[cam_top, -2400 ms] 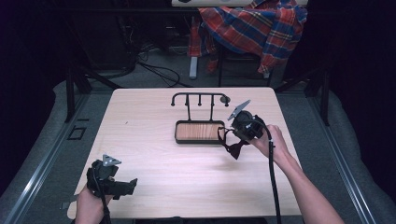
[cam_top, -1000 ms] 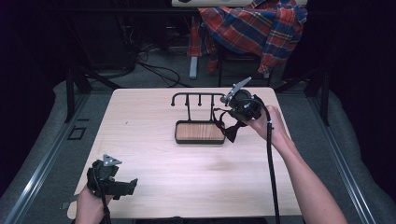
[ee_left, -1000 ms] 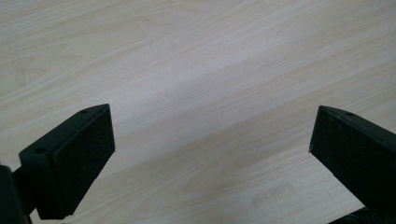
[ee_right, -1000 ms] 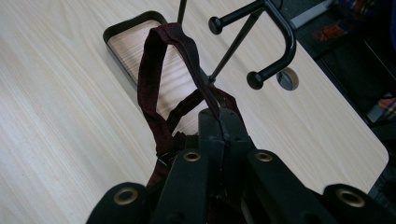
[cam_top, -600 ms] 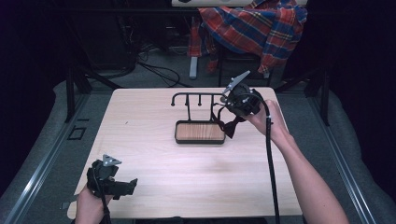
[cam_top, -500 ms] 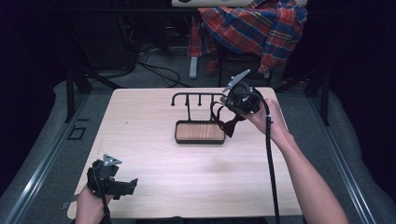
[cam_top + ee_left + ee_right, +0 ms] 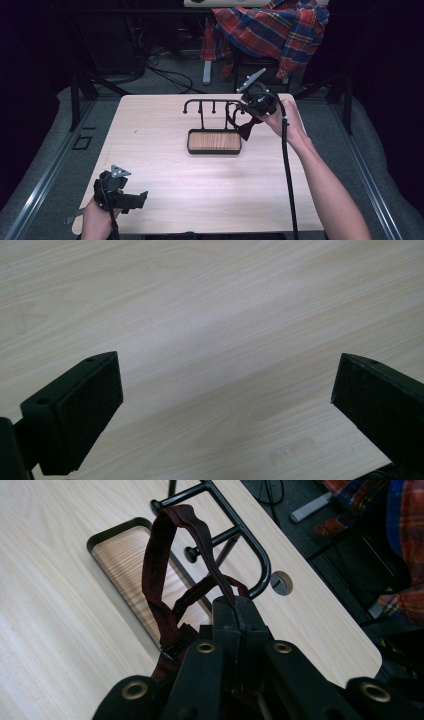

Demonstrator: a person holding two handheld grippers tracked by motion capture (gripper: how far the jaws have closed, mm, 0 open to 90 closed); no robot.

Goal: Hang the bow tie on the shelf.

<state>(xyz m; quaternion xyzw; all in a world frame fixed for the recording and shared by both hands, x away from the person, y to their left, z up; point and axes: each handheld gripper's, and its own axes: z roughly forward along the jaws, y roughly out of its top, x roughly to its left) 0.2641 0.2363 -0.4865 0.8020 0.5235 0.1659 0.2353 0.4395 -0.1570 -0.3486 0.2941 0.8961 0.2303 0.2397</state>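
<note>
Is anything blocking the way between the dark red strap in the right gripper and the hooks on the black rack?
Nothing visible does. The right gripper is shut on the dark red strap, whose loop hangs right beside the black rack and its hooks, with open space between.

Black right gripper (image 7: 248,111), brass-ringed screw holes, grey three-cornered plate, black cable

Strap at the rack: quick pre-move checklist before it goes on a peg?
1. Right tool shut on the strap: ok.
2. Strap loop hanging open, not twisted shut: ok.
3. Loop already over a peg of the rack: not ok, it hangs beside the bar.
4. Peg bare: ok.
5. Left tool away from the rack, open over the table: ok.
6. Tray clear under the strap: cannot tell.
</note>
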